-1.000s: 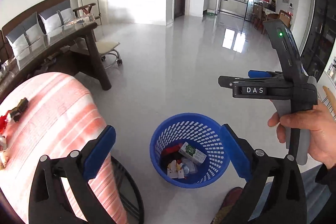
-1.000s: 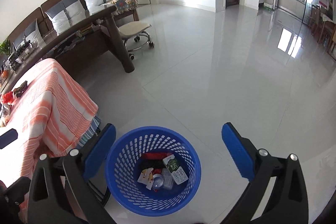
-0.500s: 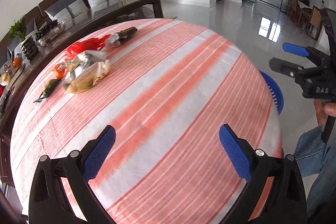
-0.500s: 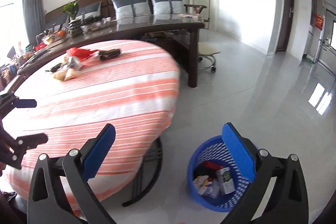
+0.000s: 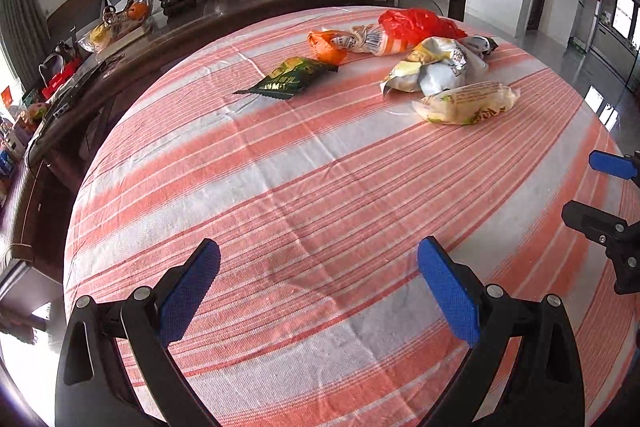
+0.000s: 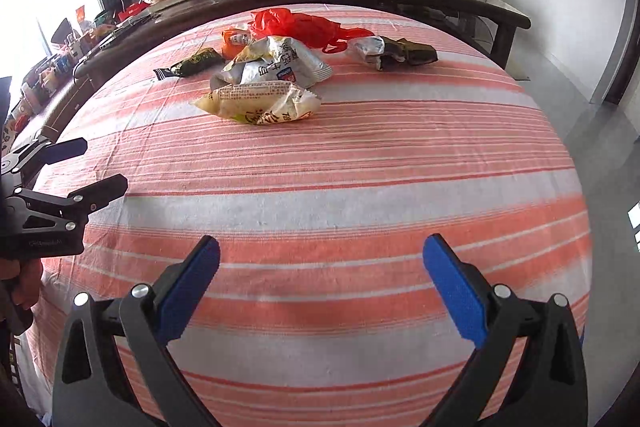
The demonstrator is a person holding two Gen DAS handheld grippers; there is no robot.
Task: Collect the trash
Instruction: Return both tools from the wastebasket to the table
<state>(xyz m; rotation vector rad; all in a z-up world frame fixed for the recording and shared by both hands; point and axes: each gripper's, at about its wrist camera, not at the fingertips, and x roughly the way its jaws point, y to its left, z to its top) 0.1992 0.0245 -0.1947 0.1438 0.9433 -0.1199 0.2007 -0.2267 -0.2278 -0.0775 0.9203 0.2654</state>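
Hovering over bare striped tablecloth [image 5: 320,207], both grippers' fingers [image 5: 188,291] [image 6: 452,287] gape empty, wrappers [image 6: 260,103] well ahead.

Left tool [image 5: 319,281] and right tool [image 6: 321,277] both gape wide, empty, held level side by side, pointing forward

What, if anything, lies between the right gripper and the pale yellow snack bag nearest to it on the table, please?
Nothing visible does. Only bare striped tablecloth lies between the open right gripper and the pale yellow snack bag; the other wrappers lie behind it.
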